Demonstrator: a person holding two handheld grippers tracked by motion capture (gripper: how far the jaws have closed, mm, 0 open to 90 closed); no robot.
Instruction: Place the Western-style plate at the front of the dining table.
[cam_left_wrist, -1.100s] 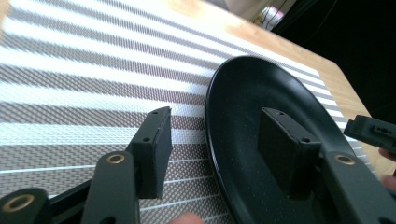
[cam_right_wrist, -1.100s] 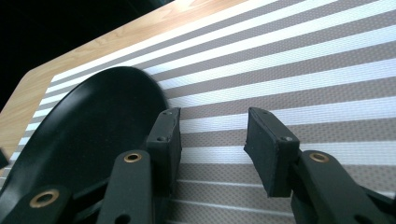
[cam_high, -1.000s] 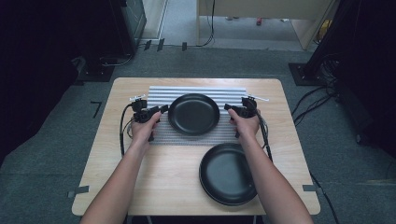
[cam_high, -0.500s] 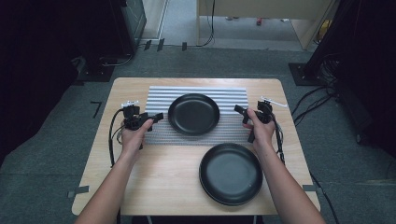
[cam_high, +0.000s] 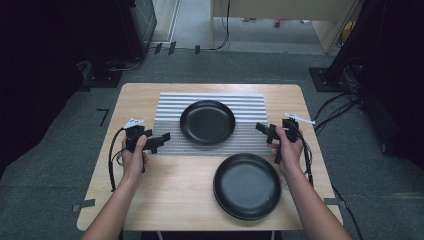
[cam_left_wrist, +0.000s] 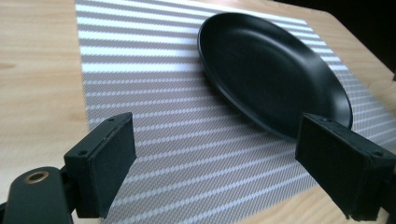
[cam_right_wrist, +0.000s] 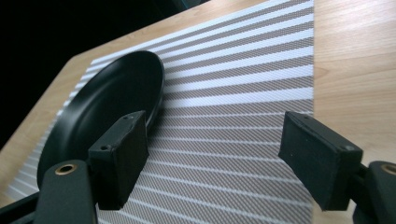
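Observation:
A black plate (cam_high: 207, 121) lies on the grey-and-white striped placemat (cam_high: 170, 102) at the middle of the table. My left gripper (cam_high: 159, 141) hovers off the mat's left edge, pointing right at the plate (cam_left_wrist: 275, 70), apart from it. My right gripper (cam_high: 265, 131) hovers off the mat's right edge, pointing left at the same plate (cam_right_wrist: 107, 102), also apart. Both grippers' jaws have just been opening. The left gripper (cam_left_wrist: 222, 154) and the right gripper (cam_right_wrist: 219, 149) stand open with nothing between their pads.
A second, slightly larger black plate (cam_high: 247, 186) lies on the bare wooden table (cam_high: 165, 200) at the front right, just beside my right forearm. Cables trail from both grippers. Dark floor surrounds the table.
Both grippers were at the far plate's left and right rims. They have drawn outward and a little toward me, away from the plate, with jaws wider. The plate stays on the mat.

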